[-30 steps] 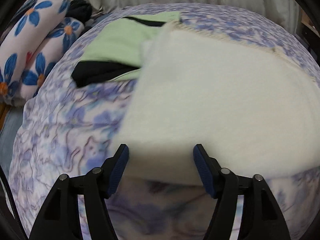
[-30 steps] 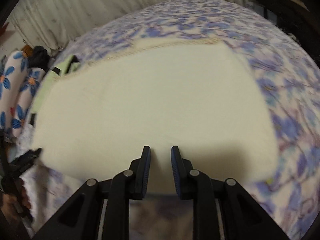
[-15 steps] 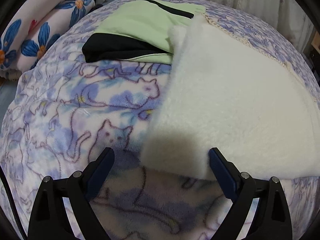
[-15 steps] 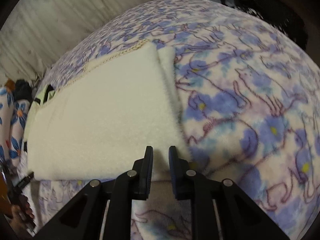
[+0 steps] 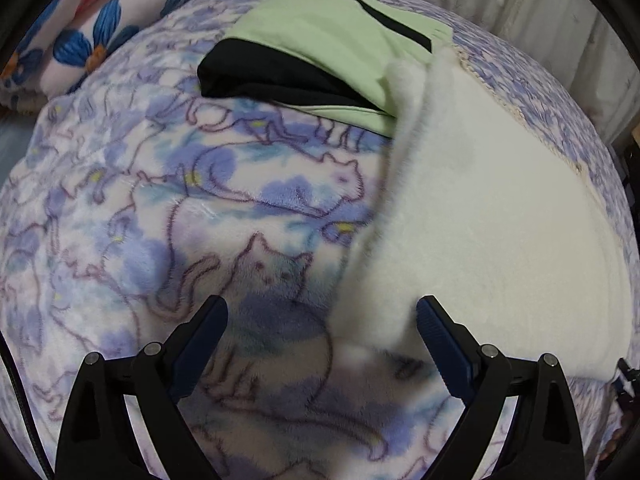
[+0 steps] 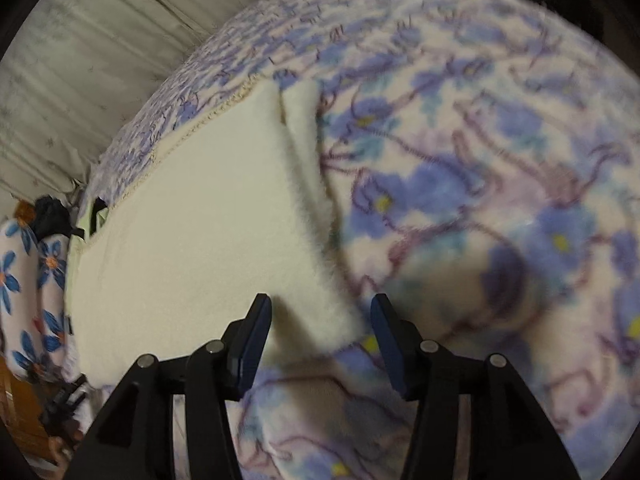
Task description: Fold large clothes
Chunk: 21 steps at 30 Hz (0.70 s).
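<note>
- Spread under everything is a plush bedspread [image 5: 168, 208] printed with blue flowers and outlined cats, and both of your tongs work just above it.
- Your left gripper [image 5: 322, 346] stands wide, holding nothing; its right finger sits just beside the near-left corner of the cream fleece garment [image 5: 500, 232], its left finger over bare bedspread. That straddle reads as lining up on the corner, a judgement only.
- Your right gripper [image 6: 322, 332] is parted about halfway and also empty, with the garment's near-right corner [image 6: 320, 320] lying between its fingers.
- The fleece lies flat as a folded slab, so with a tong at each near corner you look placed either to lift that edge for another fold or to let it settle; I cannot tell which.
- Along its right side a lower layer [image 6: 304, 120] pokes out past the top one, so the edges are not quite matched there; a stitched hem [image 5: 516, 108] runs along the far edge.
- Its far-left corner overlaps a green and black garment [image 5: 320, 44], already folded, so a careless lift could drag that piece.
- Beyond, flowered pillows [image 5: 96, 36] lie at the bed's left, and pale pleated curtains [image 6: 80, 60] close the room behind.
</note>
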Tool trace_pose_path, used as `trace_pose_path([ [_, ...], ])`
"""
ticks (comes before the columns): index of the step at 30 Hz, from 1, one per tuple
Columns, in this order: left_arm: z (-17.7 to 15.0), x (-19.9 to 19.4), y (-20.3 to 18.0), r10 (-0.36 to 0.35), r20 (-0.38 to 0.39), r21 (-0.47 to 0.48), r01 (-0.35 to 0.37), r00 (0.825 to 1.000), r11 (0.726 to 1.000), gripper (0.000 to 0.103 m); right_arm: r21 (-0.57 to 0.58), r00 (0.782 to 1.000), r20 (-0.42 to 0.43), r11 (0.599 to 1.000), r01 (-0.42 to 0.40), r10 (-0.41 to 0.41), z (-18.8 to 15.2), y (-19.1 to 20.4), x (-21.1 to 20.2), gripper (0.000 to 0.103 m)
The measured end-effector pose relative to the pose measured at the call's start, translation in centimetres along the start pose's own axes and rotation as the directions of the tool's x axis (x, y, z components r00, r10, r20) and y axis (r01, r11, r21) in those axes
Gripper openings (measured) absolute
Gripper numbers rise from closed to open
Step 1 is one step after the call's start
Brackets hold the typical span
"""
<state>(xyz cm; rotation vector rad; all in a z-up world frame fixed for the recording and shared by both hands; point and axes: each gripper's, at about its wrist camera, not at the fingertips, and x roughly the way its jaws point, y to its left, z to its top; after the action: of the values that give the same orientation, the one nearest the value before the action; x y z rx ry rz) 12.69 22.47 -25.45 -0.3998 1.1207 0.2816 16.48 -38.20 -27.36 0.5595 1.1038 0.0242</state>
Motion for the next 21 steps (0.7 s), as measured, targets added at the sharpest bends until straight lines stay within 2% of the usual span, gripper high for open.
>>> trace_pose_path([
  [2, 0.3, 1.0, 0.5, -0.024, -0.021, -0.016, 0.023, 1.000, 1.000, 0.096, 0.036, 0.999, 0.006, 0.998, -0.046, 0.046, 0.1, -0.4, 0.4, 0.052],
  [3, 0.4, 1.4, 0.8, -0.036, -0.029, -0.028, 0.035, 0.999, 0.999, 0.101, 0.047, 0.998, 0.004, 0.997, -0.066, 0.066, 0.2, -0.5, 0.6, 0.053],
  [6, 0.7, 2.8, 1.2, -0.069, -0.049, -0.075, 0.065, 0.996, 0.995, 0.103, 0.039, 0.998, -0.007, 0.997, -0.066, 0.066, 0.2, -0.4, 0.8, 0.051],
  [10, 0.7, 3.2, 0.6, -0.053, -0.037, -0.095, 0.049, 0.998, 0.994, 0.100, 0.033, 0.998, -0.015, 0.997, -0.063, 0.063, 0.3, -0.6, 0.2, 0.026],
  [11, 0.7, 3.1, 0.3, -0.060, -0.036, -0.096, 0.056, 0.998, 0.994, 0.094, 0.026, 0.998, -0.013, 0.998, -0.065, 0.065, 0.3, -0.6, -0.1, 0.022],
  [12, 0.6, 2.9, -0.1, -0.088, -0.036, -0.086, 0.085, 0.995, 0.993, 0.063, 0.011, 0.998, -0.009, 0.998, -0.060, 0.060, 0.2, -0.4, -0.5, 0.020],
  [13, 0.5, 2.6, -1.1, -0.157, -0.043, -0.060, 0.154, 0.987, 0.986, 0.027, -0.002, 0.999, -0.008, 0.999, -0.049, 0.049, 0.2, -0.2, -0.7, 0.019],
  [14, 0.4, 2.2, -1.9, -0.113, -0.042, -0.028, 0.111, 0.993, 0.993, 0.024, -0.026, 1.000, -0.004, 0.999, -0.029, 0.029, 0.3, 0.3, -0.9, 0.017],
  [15, 0.4, 1.8, -3.0, -0.063, -0.029, 0.024, 0.064, 0.998, 0.998, 0.016, -0.040, 1.000, 0.000, 0.999, -0.017, 0.017, 0.4, 0.6, -1.1, 0.017],
  [17, 0.3, 1.0, -4.3, -0.009, -0.007, 0.092, 0.009, 1.000, 0.996, 0.013, -0.060, 1.000, 0.008, 0.998, 0.003, -0.002, 0.7, 1.3, -1.8, 0.015],
  [20, 0.3, 0.4, -4.5, 0.010, 0.011, 0.131, -0.012, 1.000, 0.991, 0.012, -0.112, 0.999, 0.043, 0.993, 0.025, -0.020, 0.7, 2.0, -2.6, 0.015],
  [21, 0.2, 0.8, -4.3, 0.015, 0.001, 0.140, -0.015, 1.000, 0.990, 0.012, -0.131, 0.999, 0.031, 0.990, 0.044, -0.040, 0.5, 2.0, -2.0, 0.015],
])
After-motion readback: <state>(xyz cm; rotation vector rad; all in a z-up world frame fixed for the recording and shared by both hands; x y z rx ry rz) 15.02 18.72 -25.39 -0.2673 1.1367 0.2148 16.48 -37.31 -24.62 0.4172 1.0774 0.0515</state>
